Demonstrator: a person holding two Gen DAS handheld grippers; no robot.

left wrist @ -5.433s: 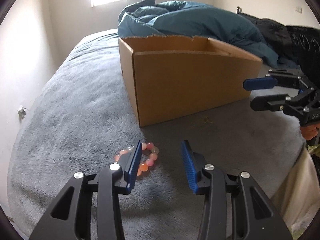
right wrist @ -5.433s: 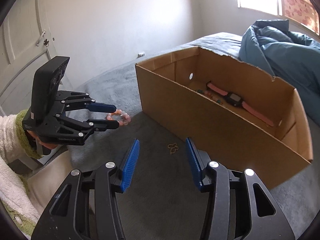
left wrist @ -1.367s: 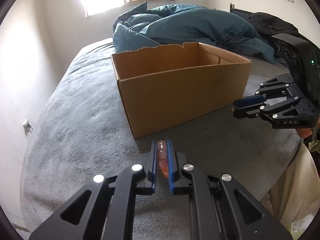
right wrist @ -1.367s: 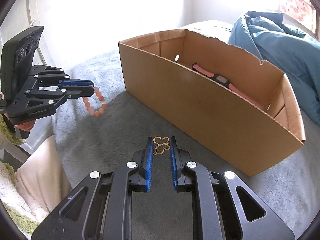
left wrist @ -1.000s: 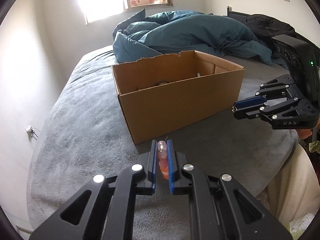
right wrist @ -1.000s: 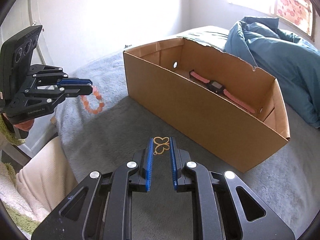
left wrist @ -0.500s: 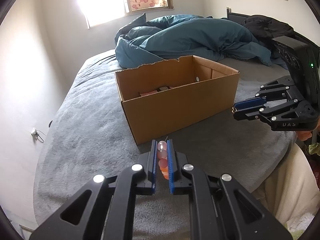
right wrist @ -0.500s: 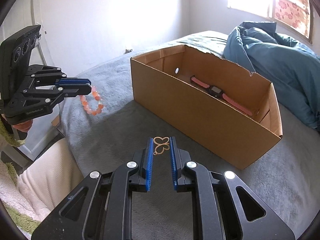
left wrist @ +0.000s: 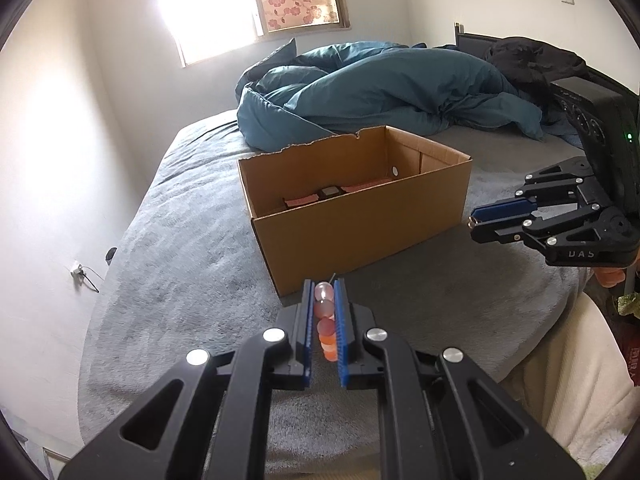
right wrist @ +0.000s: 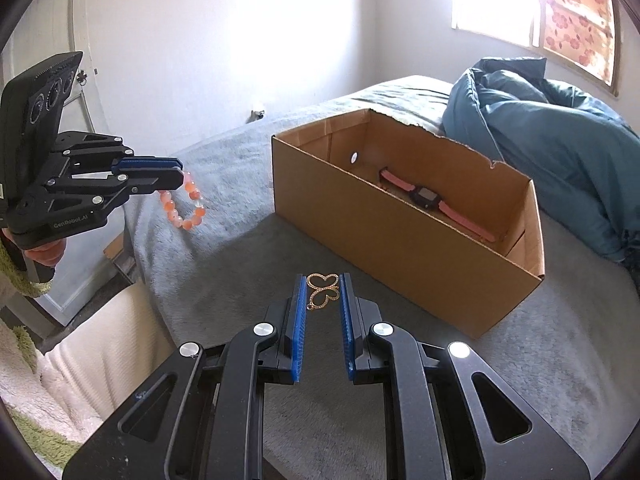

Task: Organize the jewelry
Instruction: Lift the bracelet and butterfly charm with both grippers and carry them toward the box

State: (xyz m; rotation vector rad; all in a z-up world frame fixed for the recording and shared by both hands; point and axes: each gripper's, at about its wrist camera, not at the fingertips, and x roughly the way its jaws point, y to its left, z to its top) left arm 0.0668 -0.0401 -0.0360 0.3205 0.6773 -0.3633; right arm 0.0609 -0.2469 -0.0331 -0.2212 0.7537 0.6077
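Risk: butterfly pendant (right wrist: 322,291), pinched only at right gripper (right wrist: 322,294) tips, may slip; left gripper (left wrist: 322,312) clamps bead bracelet (left wrist: 325,322).

white walls (left wrist: 60,128), bright window (left wrist: 208,4), grey bed (left wrist: 180,248), rumpled blue duvet (left wrist: 384,84).

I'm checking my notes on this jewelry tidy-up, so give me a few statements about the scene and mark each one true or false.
1. The left gripper is shut on the orange beaded bracelet. True.
2. The right gripper is empty. False: it is shut on the gold butterfly-shaped pendant.
3. The brown cardboard box holds a pink-strapped watch. True.
4. The bracelet lies on the grey bed cover. False: it hangs from the left gripper, clear of the cover.
5. The crumpled blue duvet lies inside the box. False: it lies behind it.
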